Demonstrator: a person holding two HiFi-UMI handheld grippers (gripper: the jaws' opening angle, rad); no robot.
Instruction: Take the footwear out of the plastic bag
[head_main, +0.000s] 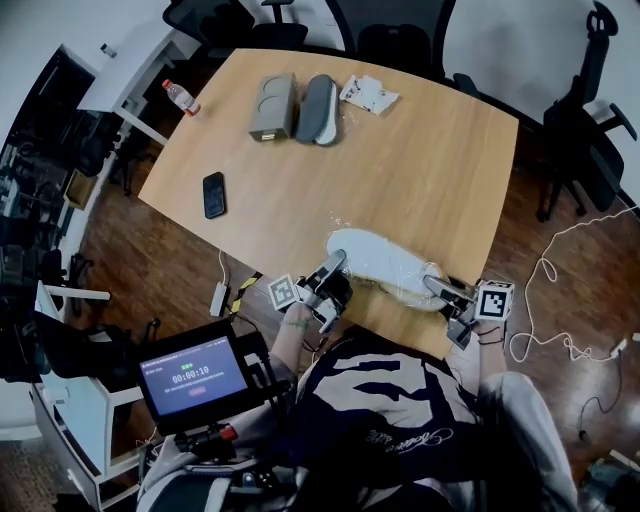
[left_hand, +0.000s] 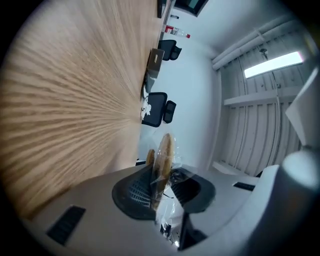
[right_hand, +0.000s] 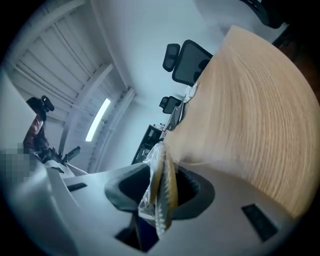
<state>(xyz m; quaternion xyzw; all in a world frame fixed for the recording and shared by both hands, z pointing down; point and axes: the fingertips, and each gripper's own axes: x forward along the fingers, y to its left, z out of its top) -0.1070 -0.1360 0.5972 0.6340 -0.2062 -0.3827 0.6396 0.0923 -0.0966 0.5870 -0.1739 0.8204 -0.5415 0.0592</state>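
Head view: a white shoe (head_main: 368, 254) is lying at the near edge of the light wooden worktop (head_main: 440, 170), wrapped in a clear plastic bag (head_main: 408, 268). The left claw (head_main: 335, 266) is gripping the bag at the shoe's left end, and the right claw (head_main: 434, 285) is gripping it at the right end. Two grey sandals (head_main: 295, 107) are sitting side by side at the far side. A black phone (head_main: 214, 194) is lying well apart from them, near the left edge.

Left gripper view: the left claw (left_hand: 159, 155) is closed tight, pinching a fold of the clear plastic bag (left_hand: 167, 210) between its pads.

Right gripper view: the right claw (right_hand: 162, 174) is clamped on crumpled bag film (right_hand: 159, 210), with the worktop (right_hand: 250, 115) showing beyond it.
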